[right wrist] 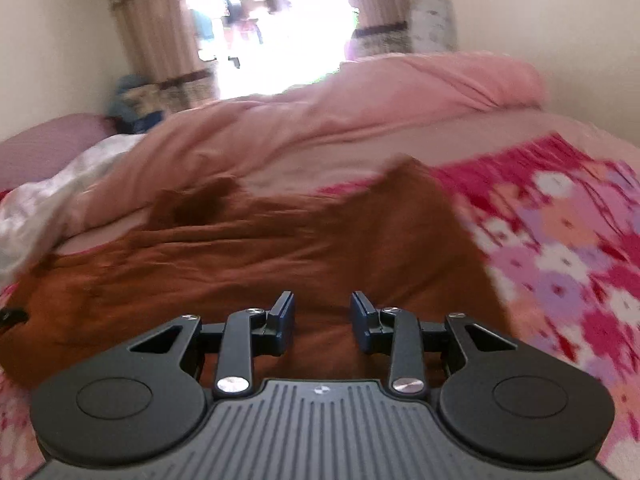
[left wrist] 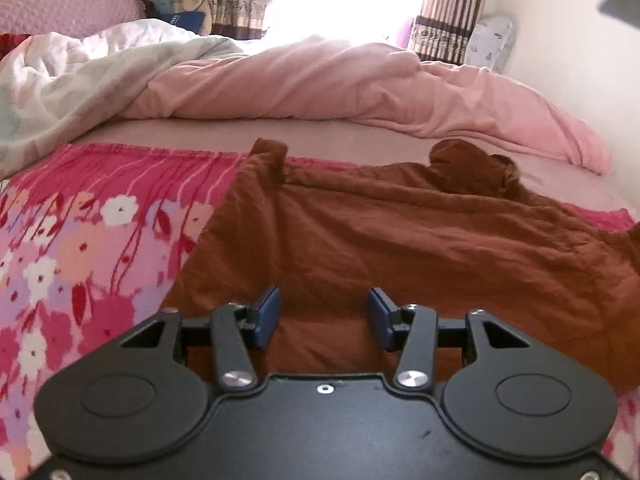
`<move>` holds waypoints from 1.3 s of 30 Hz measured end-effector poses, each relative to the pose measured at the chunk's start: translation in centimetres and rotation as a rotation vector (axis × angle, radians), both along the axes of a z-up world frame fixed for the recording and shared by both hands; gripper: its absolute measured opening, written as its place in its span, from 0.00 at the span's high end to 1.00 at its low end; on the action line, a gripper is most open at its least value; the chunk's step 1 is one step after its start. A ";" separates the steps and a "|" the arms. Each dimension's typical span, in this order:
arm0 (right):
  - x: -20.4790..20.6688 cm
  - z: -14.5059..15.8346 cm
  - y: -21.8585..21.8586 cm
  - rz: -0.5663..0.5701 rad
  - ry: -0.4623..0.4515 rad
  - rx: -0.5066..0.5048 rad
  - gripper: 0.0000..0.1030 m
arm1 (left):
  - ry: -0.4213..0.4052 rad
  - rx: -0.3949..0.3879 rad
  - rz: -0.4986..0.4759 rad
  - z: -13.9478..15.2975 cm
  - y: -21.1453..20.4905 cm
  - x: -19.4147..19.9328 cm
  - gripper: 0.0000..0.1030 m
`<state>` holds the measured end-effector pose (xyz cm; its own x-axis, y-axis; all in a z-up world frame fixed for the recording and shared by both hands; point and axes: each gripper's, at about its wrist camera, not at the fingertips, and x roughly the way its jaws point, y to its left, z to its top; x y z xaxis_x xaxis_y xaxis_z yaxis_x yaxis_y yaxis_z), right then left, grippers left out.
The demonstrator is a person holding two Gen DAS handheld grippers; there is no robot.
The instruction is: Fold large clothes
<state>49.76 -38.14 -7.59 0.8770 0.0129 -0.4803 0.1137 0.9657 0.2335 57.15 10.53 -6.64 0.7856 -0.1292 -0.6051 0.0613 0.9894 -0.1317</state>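
My left claw tilts down over the rumpled rust-brown cotton garment, jaws spread, nothing between them. My right claw angles likewise, jaws apart and empty, above the same cloth, I think; that view is blurred. Left of the left claw, the pink floral bedspread shows sharply. No writing is legible.

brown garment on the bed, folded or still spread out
Partly folded: the rust-brown cloth garment lies flat on the floral pink bedspread, its near edge looks doubled over, a sleeve end and collar at the far edge.
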 end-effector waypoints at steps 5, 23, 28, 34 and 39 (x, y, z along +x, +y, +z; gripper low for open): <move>-0.7 -0.9 -3.2 -0.074 -0.006 0.039 0.81 | -0.001 -0.005 0.020 -0.8 0.5 0.8 0.51; -5.0 0.9 -1.7 -0.070 -0.043 0.045 0.68 | -0.017 -0.096 0.069 0.1 3.1 -5.1 0.43; -4.3 -1.1 -2.8 -0.095 -0.017 0.098 0.72 | -0.009 -0.118 0.092 -1.8 4.0 -4.2 0.43; -4.5 -1.0 -3.1 -0.112 -0.011 0.146 0.72 | -0.012 -0.175 0.102 -0.8 5.1 -5.0 0.39; -7.8 0.8 -3.4 -0.136 -0.061 0.275 0.28 | -0.044 -0.377 0.140 0.4 7.3 -9.4 0.18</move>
